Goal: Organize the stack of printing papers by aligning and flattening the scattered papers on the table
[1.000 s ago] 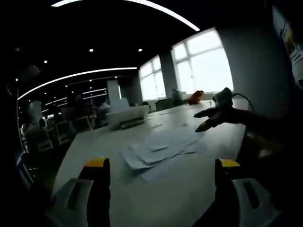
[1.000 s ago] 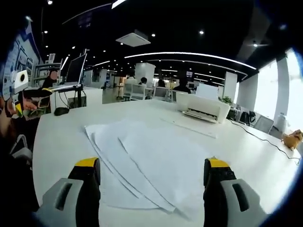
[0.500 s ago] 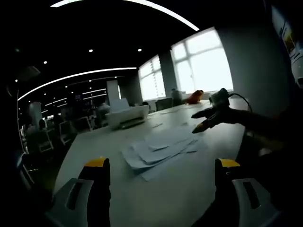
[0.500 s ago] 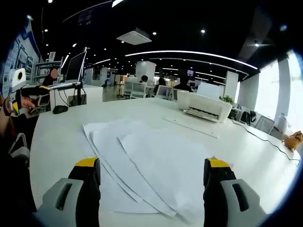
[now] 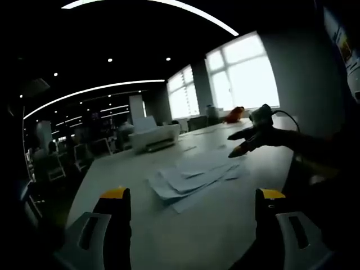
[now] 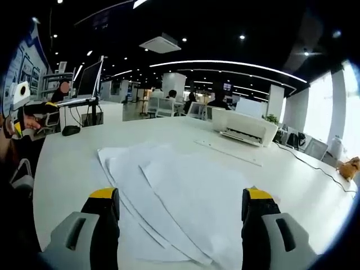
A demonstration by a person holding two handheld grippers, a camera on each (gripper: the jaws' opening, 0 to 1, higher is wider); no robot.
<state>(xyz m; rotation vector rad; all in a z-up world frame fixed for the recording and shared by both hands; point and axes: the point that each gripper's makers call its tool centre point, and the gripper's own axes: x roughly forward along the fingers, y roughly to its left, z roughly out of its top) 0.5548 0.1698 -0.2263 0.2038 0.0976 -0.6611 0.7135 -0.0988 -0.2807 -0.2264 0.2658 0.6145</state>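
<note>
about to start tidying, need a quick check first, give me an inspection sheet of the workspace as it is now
surface: white table, bare around the sheets.
job's things: papers fanned out and overlapping, edges not lined up; lying flat, not stacked.
clutter: white printer at the far side, a loose sheet in front of it; an orange thing near the window edge, too small to tell what.
grippers: right gripper open, just above the near edge of the papers, holding nothing; left gripper open, short of the papers, holding nothing.
cables: dark cable across the table from the printer towards the orange thing.
surroundings: open office with desks, chairs, a monitor, ceiling lights, bright windows.
</note>
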